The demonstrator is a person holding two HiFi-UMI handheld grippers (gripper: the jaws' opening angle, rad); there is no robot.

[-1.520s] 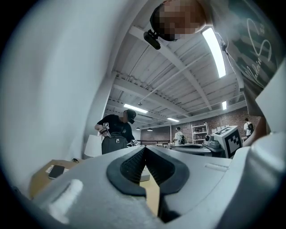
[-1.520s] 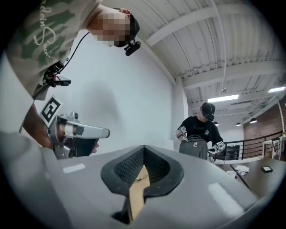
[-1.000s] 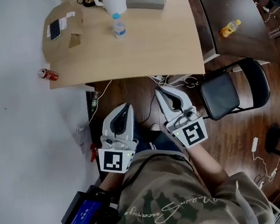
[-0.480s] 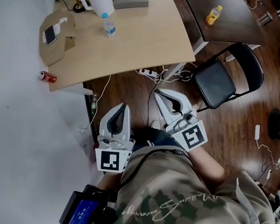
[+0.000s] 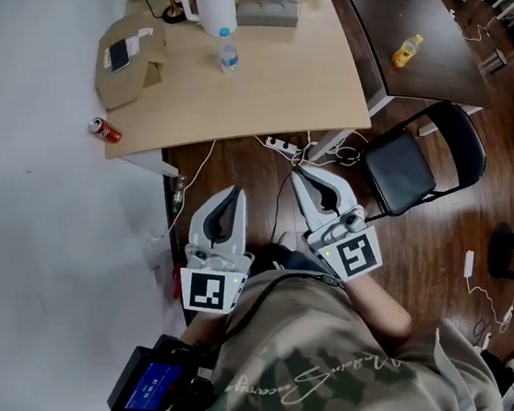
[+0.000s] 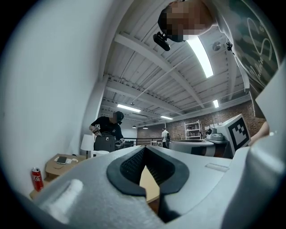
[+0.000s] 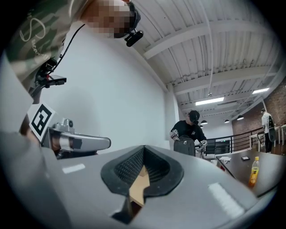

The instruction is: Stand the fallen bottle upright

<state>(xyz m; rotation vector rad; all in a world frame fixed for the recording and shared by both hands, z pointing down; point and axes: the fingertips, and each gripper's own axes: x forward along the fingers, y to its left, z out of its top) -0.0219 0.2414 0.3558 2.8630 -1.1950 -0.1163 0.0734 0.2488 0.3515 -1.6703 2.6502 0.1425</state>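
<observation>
On the pale, smooth wooden worktop (image 5: 289, 84) a small clear plastic water bottle with a blue cap (image 5: 228, 50) is seen standing upright, near a white plastic jug (image 5: 217, 5) and a brown cardboard box (image 5: 130, 57). A red metal can (image 5: 104, 129) is set at the near left corner. On the adjoining dark brown worktop (image 5: 418, 3) a slim yellow plastic bottle (image 5: 405, 50) is placed alone; in the right gripper view it is shown upright, with a dark cap. Both bottles are well separated from the grippers, which are held low over the dark wooden floor (image 5: 449, 251), close to the person's body. The white moulded left gripper (image 5: 235, 193) is closed, its ribbed black pads brought together with nothing between them. The white moulded right gripper (image 5: 299, 172) is likewise closed and empty, and the yellow bottle is found far off to its right.
</observation>
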